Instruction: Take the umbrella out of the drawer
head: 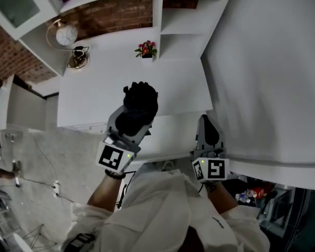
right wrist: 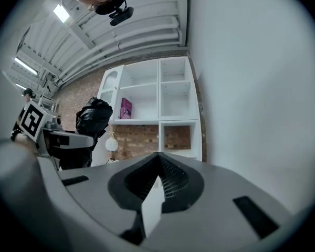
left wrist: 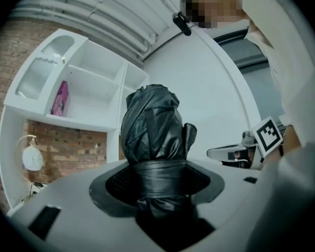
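**Folded umbrella gripped in the left jaws, right jaws closed and empty**

The black folded fabric umbrella (head: 140,103) sits in the left gripper (head: 132,121) at the centre of the head view, over the front edge of the white desk surface (head: 94,91). In the left gripper view, the jaws of the left gripper (left wrist: 157,176) stand partly apart and press on the umbrella (left wrist: 151,127) from both sides at its strapped, narrower part. Its crumpled bulk rises above them at the middle of the frame, touching nothing else.

The right gripper (head: 208,130) is at the lower right of centre in the head view, beside a tall white panel (head: 273,72). In its own view the right gripper (right wrist: 158,160) has its jaws drawn together at the tips, with nothing held between them. The umbrella (right wrist: 93,118) shows at the left of that frame.

A small pot of red and pink flowers (head: 146,49) and a round white clock (head: 66,35) stand at the back of the surface. A white shelf unit (right wrist: 165,96) holds a pink book (right wrist: 125,108).
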Demonstrator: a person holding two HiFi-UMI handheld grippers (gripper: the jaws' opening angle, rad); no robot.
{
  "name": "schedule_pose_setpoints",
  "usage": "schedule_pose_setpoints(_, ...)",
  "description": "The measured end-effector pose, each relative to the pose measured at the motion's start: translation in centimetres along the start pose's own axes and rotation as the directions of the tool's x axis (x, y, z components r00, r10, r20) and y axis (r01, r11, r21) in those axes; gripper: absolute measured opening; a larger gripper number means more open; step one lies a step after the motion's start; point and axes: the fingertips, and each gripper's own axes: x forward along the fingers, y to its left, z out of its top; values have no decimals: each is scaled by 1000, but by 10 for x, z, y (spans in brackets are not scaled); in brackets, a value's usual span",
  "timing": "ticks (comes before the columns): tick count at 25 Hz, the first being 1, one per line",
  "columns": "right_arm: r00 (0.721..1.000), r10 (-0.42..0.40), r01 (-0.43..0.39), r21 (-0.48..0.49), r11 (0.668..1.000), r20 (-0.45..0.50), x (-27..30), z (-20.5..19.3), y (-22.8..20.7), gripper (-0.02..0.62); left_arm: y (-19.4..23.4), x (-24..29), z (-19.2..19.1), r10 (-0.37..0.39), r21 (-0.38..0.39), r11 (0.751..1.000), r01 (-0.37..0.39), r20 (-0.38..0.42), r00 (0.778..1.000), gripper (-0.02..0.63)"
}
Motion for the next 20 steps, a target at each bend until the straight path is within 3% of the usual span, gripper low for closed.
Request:
schedule_pose_setpoints(9, 994, -52, 57, -51, 997, 96, -23, 39, -25, 17, 8, -29, 43, 79, 18, 997, -81, 96, 992, 269)
schedule_pose_setpoints(20, 990, -82, 87, -39, 995, 119, -39, 52, -35, 17, 5, -45, 76, 90, 51, 994, -99, 164, 982, 269)
